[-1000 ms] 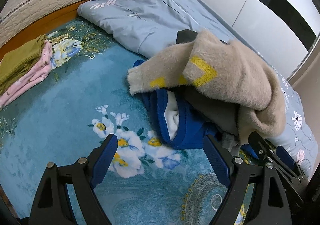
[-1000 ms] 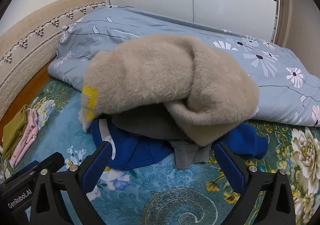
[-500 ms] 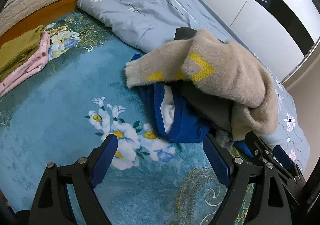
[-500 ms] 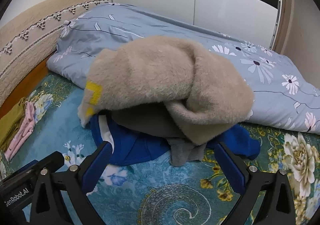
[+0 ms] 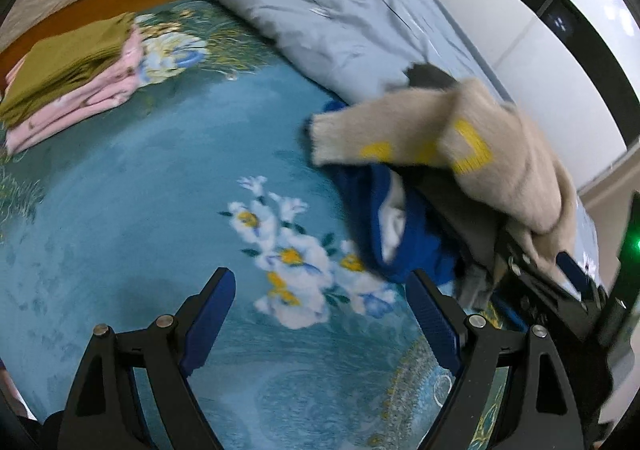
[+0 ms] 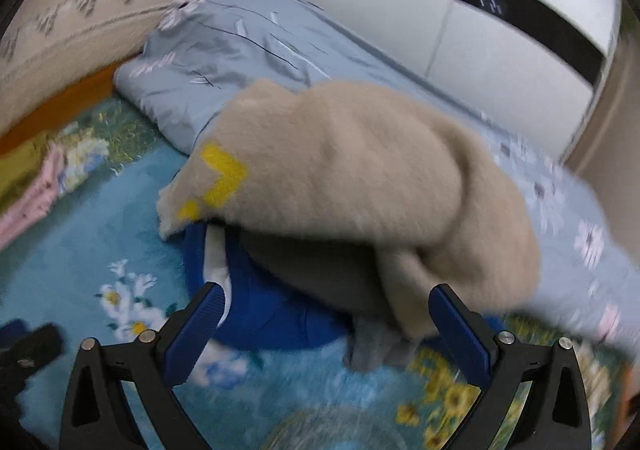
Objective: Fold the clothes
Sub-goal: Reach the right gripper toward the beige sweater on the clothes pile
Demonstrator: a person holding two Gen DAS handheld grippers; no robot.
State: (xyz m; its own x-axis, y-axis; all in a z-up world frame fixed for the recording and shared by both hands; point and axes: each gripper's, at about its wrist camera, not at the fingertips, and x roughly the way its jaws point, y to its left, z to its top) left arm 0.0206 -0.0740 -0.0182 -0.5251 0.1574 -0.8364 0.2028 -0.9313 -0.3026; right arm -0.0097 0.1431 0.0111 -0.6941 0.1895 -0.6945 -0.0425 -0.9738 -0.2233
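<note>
Left gripper [image 5: 320, 314]: its jaws stood wide apart with nothing between them, hanging over the bare teal floral bedspread [image 5: 132, 210], short of the clothes pile.
Right gripper [image 6: 328, 324]: its jaws were spread wide as well, gripping nothing; the near edge of the pile lay between and just past the blue fingertips [image 6: 212, 302], though contact could not be judged through the blur.
Beige sweater [image 6: 360, 178]: a fuzzy garment with yellow markings, it lay crumpled on top of the heap, one end drooping toward the bedspread on the left side of the right wrist view.
Grey garment [image 6: 316, 270]: it sat beneath the beige sweater, with a paler grey corner poking out at the front of the pile.
Blue garment [image 6: 264, 314]: it lay at the bottom of the heap, directly on the bedspread, with a white lining showing at its opening.
Folded stack [image 5: 76, 78]: an olive piece rested on top of a pink one, well apart from the pile, near the orange-brown strip by the headboard.
Duvet [image 5: 340, 18]: grey-blue with a flower print, it lay bunched along the far side of the bed, behind and touching the pile.
Wardrobe [image 6: 480, 34]: white doors with a black band stood behind the bed.
Picture quality: the right wrist view was smeared, so fine edges were uncertain.
</note>
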